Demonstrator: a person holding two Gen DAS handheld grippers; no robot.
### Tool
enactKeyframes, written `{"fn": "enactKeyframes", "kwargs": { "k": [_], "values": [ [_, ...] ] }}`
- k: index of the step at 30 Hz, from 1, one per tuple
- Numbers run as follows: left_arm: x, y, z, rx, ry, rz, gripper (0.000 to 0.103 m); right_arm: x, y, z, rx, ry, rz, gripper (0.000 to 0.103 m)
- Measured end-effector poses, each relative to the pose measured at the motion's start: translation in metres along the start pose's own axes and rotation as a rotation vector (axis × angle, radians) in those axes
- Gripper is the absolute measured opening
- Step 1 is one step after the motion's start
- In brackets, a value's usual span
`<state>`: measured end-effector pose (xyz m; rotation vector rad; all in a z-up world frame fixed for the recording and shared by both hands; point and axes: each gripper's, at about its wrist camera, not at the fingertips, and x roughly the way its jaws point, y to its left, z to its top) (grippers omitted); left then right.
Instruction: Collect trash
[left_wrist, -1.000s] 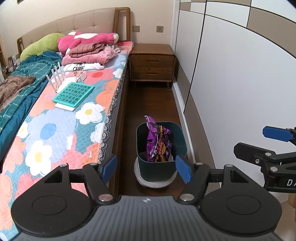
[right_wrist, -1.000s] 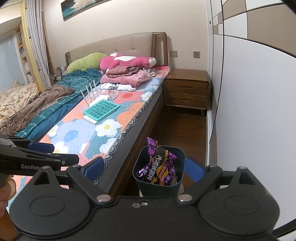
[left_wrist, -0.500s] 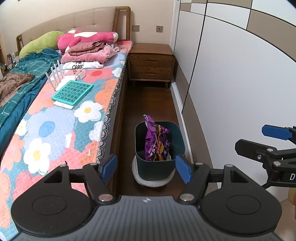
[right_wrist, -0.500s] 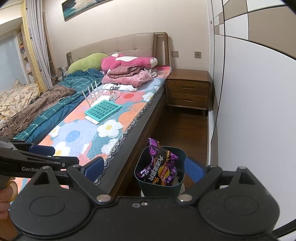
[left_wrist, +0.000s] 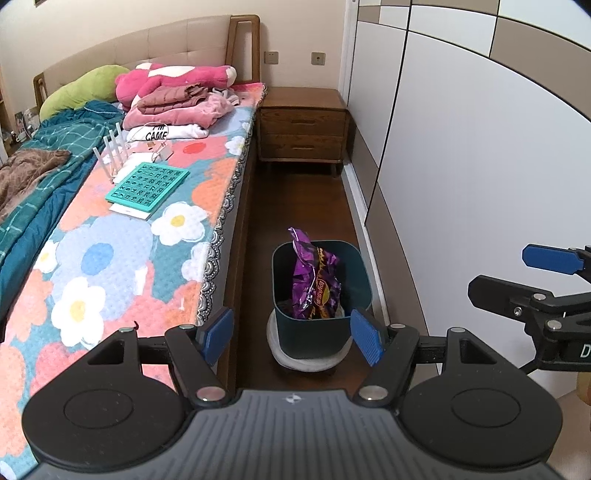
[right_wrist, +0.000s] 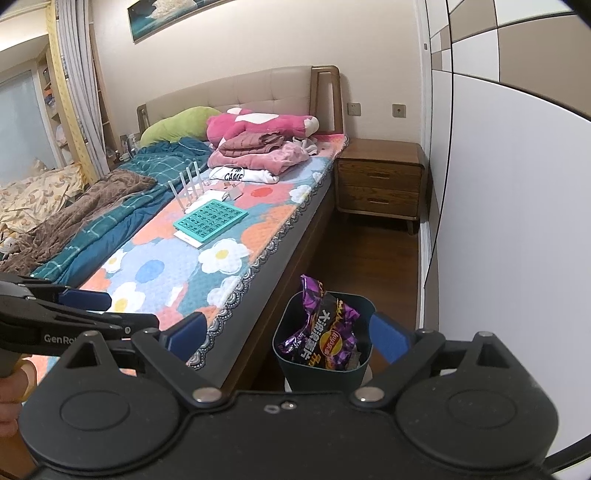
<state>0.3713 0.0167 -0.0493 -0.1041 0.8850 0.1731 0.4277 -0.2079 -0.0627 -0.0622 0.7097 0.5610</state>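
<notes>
Trash here is a crumpled purple chip bag (left_wrist: 314, 280) standing upright in a dark teal bin (left_wrist: 321, 325), its top poking above the rim; the bin sits on a pale round base (left_wrist: 295, 360) on the dark wooden floor (left_wrist: 306, 199), in the aisle just beside the bed's long edge. Nearest the left wrist camera, the left gripper (left_wrist: 291, 334) is held level above the floor with its blue-padded fingers spread wide, nothing between them, the bin framed in the gap. The right gripper (right_wrist: 286, 332) is likewise spread and empty, pointing down the aisle with the bin and bag between its fingers in its own view; in the left view it shows at the right edge, turned sideways, beside the white wardrobe doors (left_wrist: 480, 166). In the right view the left gripper reaches in from the left edge over the bed's near corner. Across the aisle, the bed (left_wrist: 225, 206) carries a floral cover (left_wrist: 122, 258); farther along it lie a teal number board (left_wrist: 147, 186), a white router with upright antennas (left_wrist: 110, 155), folded pink and white clothes (left_wrist: 177, 107), a pink plush (left_wrist: 177, 75) and a green pillow (left_wrist: 81, 88) at the padded headboard (left_wrist: 147, 48). A teal checked quilt (right_wrist: 122, 206) and a brown blanket (right_wrist: 81, 210) cover the bed's far side. Beyond the bin, a wooden nightstand (left_wrist: 303, 125) with two drawers stands against the end wall.
</notes>
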Motion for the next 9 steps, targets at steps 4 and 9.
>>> {"fn": "enactKeyframes", "kwargs": {
  "k": [4,9],
  "values": [
    [-0.0018,-0.0006,-0.0008,0.006,-0.008,0.004,0.069,-0.001,0.0003,-0.0004,-0.005,0.001,0.0,0.095],
    [-0.0062,-0.0021,-0.0021,0.018,-0.015,0.001,0.069,-0.0012,0.0003,-0.0003,-0.005,0.0,0.0,0.095]
  ]
}}
